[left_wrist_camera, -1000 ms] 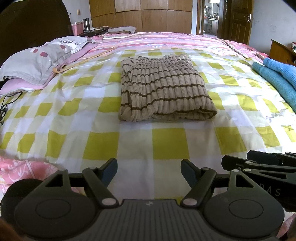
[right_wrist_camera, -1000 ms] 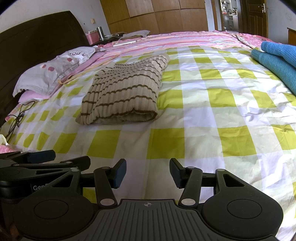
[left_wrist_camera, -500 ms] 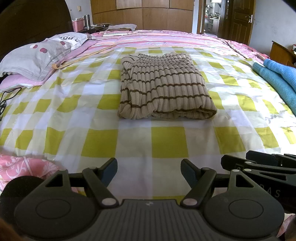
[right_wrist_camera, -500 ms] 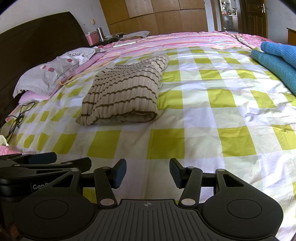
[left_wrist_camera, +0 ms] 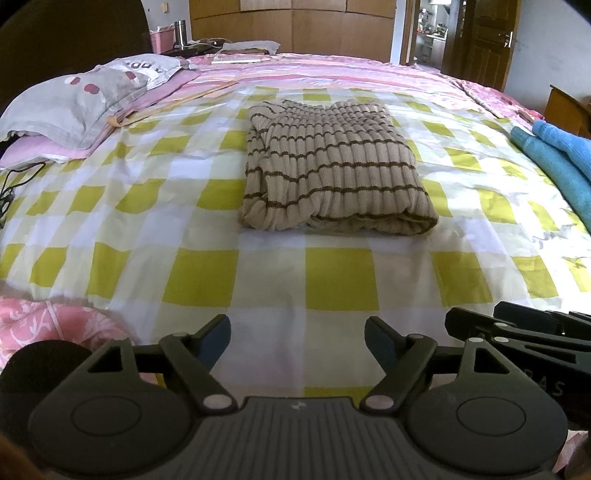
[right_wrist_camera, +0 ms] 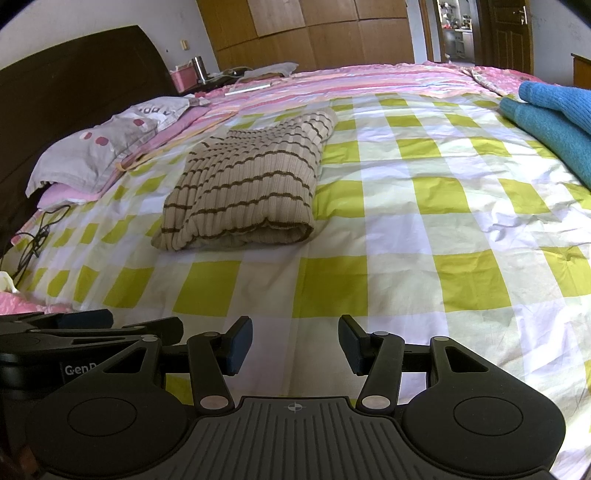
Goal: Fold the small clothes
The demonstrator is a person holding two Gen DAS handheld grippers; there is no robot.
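A folded beige sweater (left_wrist_camera: 332,166) with thin brown stripes is seen lying flat on the yellow-and-white checked sheet (left_wrist_camera: 207,280), near the middle of the bed and well apart from both grippers. In the left wrist view the left gripper (left_wrist_camera: 297,339) is shown low in the foreground with its jaws opening; nothing lies between them, only bare sheet. Part of the right gripper is visible at the right edge of that view. In the right wrist view the right gripper (right_wrist_camera: 295,345) is shown with its jaws parted and empty, the sweater (right_wrist_camera: 251,184) lying ahead and to the left. A grey pillow (left_wrist_camera: 74,96) with red spots is seen to the left of the sweater, on pink bedding by the dark headboard (right_wrist_camera: 74,85). Blue knitwear (right_wrist_camera: 554,122) is seen at the right edge of the bed. Wooden wardrobes (left_wrist_camera: 295,22) are shown behind the bed.
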